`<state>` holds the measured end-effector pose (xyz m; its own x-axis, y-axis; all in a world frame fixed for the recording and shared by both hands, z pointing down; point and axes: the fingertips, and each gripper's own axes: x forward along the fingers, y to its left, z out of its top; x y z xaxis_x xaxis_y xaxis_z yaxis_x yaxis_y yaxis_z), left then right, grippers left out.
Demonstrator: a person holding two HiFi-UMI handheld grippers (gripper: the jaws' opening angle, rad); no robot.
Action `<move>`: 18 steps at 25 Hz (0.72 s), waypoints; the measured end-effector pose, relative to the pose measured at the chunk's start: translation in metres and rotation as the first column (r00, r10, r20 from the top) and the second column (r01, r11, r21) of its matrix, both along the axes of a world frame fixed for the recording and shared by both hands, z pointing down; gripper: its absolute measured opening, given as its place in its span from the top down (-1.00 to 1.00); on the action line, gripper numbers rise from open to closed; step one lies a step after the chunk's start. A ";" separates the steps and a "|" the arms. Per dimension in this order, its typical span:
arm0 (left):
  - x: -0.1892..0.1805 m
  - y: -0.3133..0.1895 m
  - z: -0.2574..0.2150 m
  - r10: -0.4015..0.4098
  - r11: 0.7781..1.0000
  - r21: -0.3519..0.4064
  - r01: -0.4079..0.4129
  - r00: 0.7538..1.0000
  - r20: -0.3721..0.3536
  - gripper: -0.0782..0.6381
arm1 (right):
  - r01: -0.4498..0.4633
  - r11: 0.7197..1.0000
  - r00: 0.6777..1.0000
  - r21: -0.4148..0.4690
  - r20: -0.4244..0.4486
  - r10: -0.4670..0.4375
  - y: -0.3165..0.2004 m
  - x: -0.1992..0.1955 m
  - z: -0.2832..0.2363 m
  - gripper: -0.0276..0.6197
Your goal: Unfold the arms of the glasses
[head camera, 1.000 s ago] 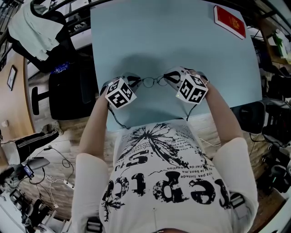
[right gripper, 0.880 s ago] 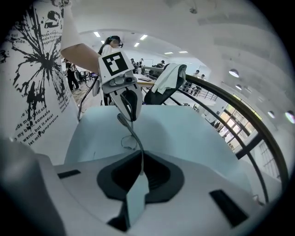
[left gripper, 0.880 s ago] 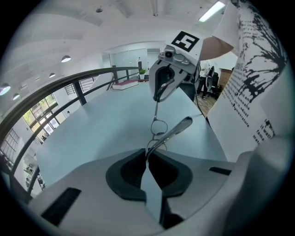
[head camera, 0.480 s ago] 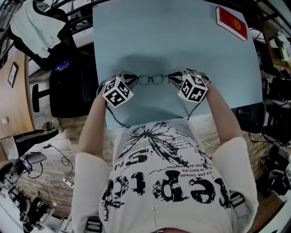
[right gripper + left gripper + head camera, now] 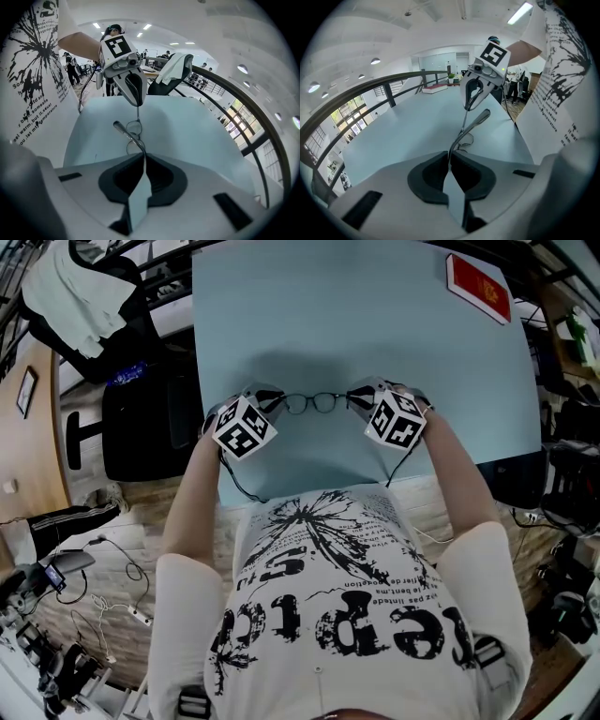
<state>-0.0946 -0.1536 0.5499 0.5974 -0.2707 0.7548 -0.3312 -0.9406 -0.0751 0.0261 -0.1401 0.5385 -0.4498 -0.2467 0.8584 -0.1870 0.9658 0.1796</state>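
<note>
Left claw [image 5: 449, 161] clenched on a thin metal arm at 9 o'clock of the glasses [image 5: 313, 403], round wire-rimmed lenses held over the smooth pale-blue worktop [image 5: 375, 324], right claw [image 5: 142, 157] clenched on the other slim arm at 3 o'clock, flat red rectangle [image 5: 478, 284] at the worktop's 1 o'clock corner

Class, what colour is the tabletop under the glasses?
Pale blue tabletop, clearest in the head view.

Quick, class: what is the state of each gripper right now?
Left gripper: jaws shut on one arm of the glasses.
Right gripper: jaws shut on the other arm.
</note>
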 end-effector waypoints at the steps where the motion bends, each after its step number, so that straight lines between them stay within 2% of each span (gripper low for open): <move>1: 0.001 0.000 0.000 -0.005 1.000 -0.001 0.005 1.000 -0.002 0.69 | -0.009 1.000 1.000 0.000 0.002 0.009 0.000 0.000 -0.001 0.83; 5: 0.002 0.008 0.003 0.008 1.000 -0.028 -0.008 1.000 0.008 0.68 | -0.069 0.997 0.997 -0.022 0.040 0.070 -0.003 0.000 -0.005 0.78; 8: 0.003 0.015 0.003 0.011 0.999 -0.036 -0.011 1.000 0.008 0.50 | -0.092 0.995 0.994 -0.048 0.059 0.095 0.000 0.005 -0.010 0.65; 10: 0.001 0.016 0.000 -0.009 1.000 -0.026 0.009 1.000 0.000 0.49 | -0.089 0.995 0.995 -0.051 0.047 0.092 0.006 0.009 -0.010 0.62; 15: -0.011 0.022 -0.010 -0.058 0.998 0.012 0.058 0.998 -0.027 0.47 | -0.124 0.992 0.991 -0.035 0.050 0.126 0.014 0.019 -0.015 0.63; 18: -0.019 0.027 -0.026 -0.111 0.992 0.054 0.114 0.992 -0.067 0.47 | -0.183 0.983 0.979 -0.002 0.086 0.182 0.015 0.025 -0.029 0.75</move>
